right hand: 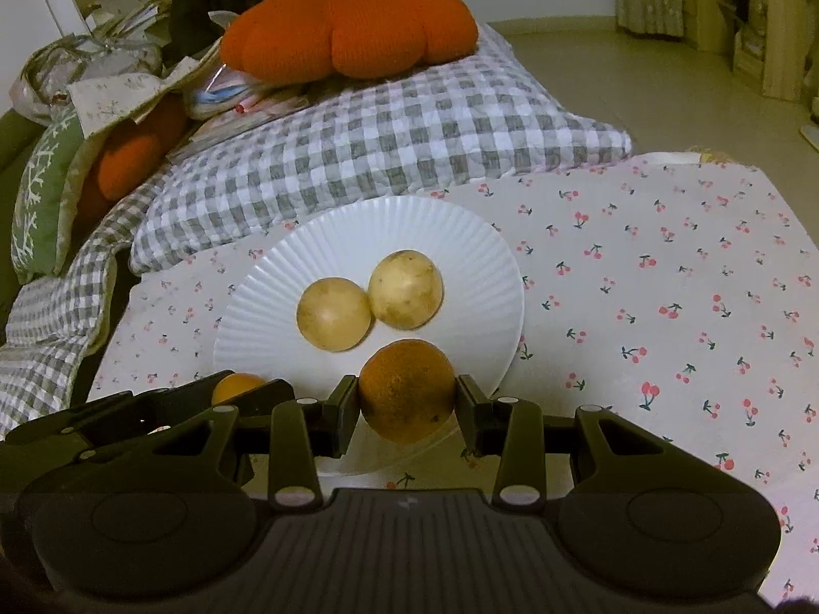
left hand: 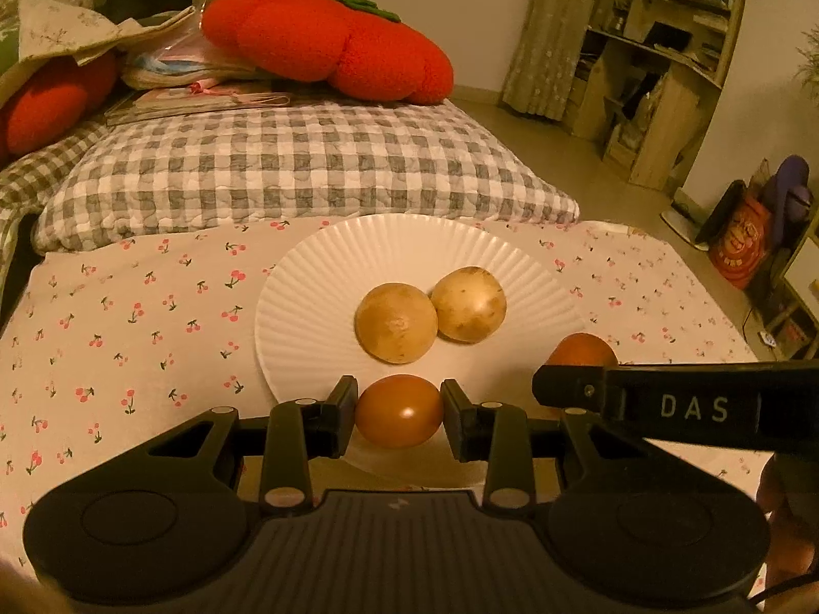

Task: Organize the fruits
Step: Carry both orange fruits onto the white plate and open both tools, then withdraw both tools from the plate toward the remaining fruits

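Underneath everything lies a pale cloth printed with small red cherries, smooth and flat; whether it covers a desk or a bed cannot be told. Behind it a quilted grey-and-white checked pillow carries a plush orange persimmon-shaped cushion with a green top. Wooden shelving and a curtain stand at the far right of the room.

A white round plate with a fluted, ribbed rim sits on the cloth. On it two pale yellow, speckled round fruits touch each other.

The left hand-held gripper clamps a smooth, glossy orange-brown fruit over the plate's near edge. The right hand-held gripper pinches a duller, rough-skinned orange fruit between its pads, also above the near rim, just beside the left one.
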Tool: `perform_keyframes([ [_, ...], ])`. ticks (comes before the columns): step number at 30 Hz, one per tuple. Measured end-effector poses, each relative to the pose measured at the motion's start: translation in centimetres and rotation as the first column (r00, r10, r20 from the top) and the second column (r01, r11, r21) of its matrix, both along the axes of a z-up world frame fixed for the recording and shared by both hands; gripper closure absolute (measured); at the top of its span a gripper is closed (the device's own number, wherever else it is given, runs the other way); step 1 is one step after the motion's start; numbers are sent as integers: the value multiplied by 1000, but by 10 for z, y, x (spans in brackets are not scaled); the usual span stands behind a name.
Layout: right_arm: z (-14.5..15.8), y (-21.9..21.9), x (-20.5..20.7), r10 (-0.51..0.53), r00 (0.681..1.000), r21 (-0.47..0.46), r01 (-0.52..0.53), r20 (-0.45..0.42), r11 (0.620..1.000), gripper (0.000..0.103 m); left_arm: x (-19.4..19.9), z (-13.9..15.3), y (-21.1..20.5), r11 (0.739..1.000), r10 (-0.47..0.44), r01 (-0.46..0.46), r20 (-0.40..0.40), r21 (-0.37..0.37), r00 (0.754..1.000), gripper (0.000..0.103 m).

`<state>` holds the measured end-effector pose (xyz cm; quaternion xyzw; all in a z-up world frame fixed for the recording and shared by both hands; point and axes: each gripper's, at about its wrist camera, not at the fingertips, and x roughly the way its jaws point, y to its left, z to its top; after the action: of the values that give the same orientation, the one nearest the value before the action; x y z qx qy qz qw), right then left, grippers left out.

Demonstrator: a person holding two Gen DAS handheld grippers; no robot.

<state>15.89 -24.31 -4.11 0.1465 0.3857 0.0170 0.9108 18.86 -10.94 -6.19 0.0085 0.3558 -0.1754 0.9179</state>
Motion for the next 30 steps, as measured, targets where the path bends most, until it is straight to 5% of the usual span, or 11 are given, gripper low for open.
perform_keyframes([
  [15, -5, 3, 4, 1, 1000, -22, -1, -13, 1000, 65, 2, -10, -8, 997, -23, 23, -6, 67, 1000, 81],
  [30, 7, 2, -3, -2, 1000, 5, 2, 27, 1000, 61, 3, 0, 11, 999, 27, -29, -47, -40, 999, 72],
])
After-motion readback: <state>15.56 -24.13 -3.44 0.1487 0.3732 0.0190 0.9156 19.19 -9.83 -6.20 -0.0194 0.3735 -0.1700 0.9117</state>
